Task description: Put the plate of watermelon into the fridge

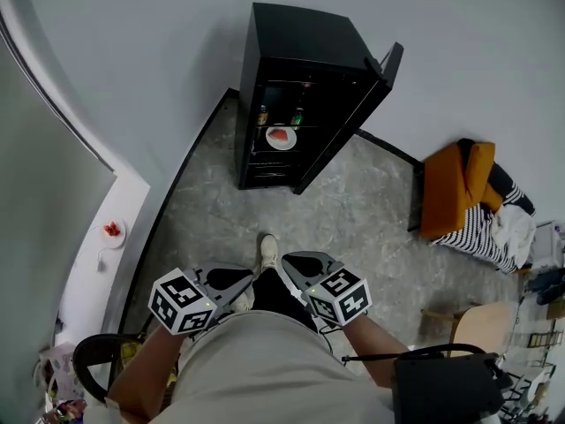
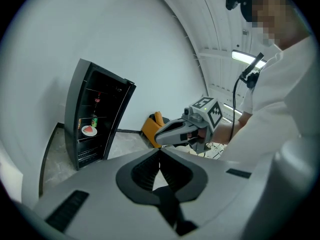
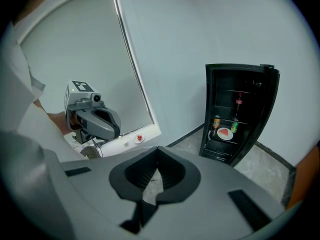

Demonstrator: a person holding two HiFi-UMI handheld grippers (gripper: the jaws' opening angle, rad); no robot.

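Where the plate of watermelon point(image 1: 281, 137) sits: on a middle shelf inside the black fridge point(image 1: 300, 34), door open, 2 drinks point(image 1: 262, 115) just behind it.
Left claw point(image 2: 159, 151): pressed together, empty, held at the person's waist.
Right claw point(image 3: 157, 149): pressed together, empty, near the left.
White ledge point(image 1: 132, 203): carries a small plate point(image 1: 112, 230) of red pieces.

The can point(image 3: 216, 122) in the fridge point(image 1: 300, 38) is too small to read. The red bits on the small plate point(image 1: 112, 230) cannot be identified, and the bottom edge cuts off the black bag point(image 1: 446, 387).
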